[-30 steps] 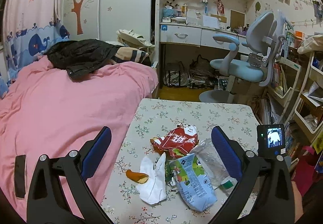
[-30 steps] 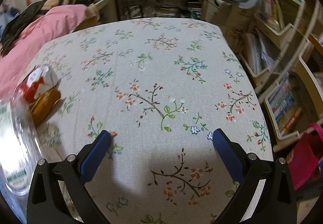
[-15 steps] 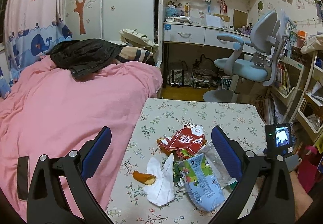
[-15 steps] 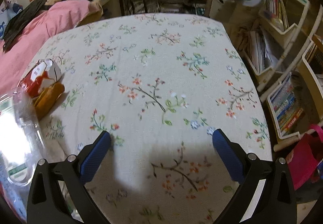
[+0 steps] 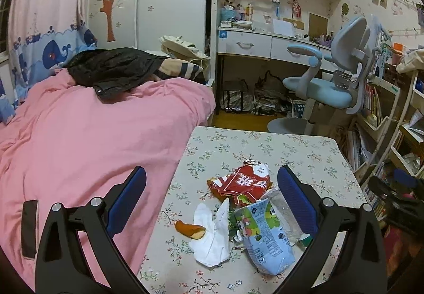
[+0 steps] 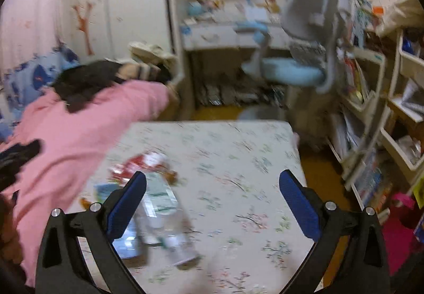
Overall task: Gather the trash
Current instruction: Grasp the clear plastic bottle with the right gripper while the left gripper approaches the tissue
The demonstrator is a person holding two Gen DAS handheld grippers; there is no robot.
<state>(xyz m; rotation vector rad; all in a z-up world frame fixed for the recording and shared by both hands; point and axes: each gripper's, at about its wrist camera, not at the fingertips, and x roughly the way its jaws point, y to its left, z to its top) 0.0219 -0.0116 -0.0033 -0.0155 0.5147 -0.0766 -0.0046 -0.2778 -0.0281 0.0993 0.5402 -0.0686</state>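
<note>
Left wrist view shows the left gripper (image 5: 211,203) and right gripper (image 6: 212,202) with jaws wide apart, holding nothing, above the counter (image 5: 299,153) where the trash pile (image 5: 238,211) lies: light, crinkly, probably slippery wrappers, best pinched at a crumpled edge.

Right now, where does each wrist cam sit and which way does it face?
Left wrist: on the open left gripper, above the floral-cloth table, facing the white desk; own blue-padded fingers show.
Right wrist: on the open right gripper, same heading, motion-blurred; own fingers show.
Shared: red snack wrapper, clear plastic bottle, blue swivel chair.
</note>
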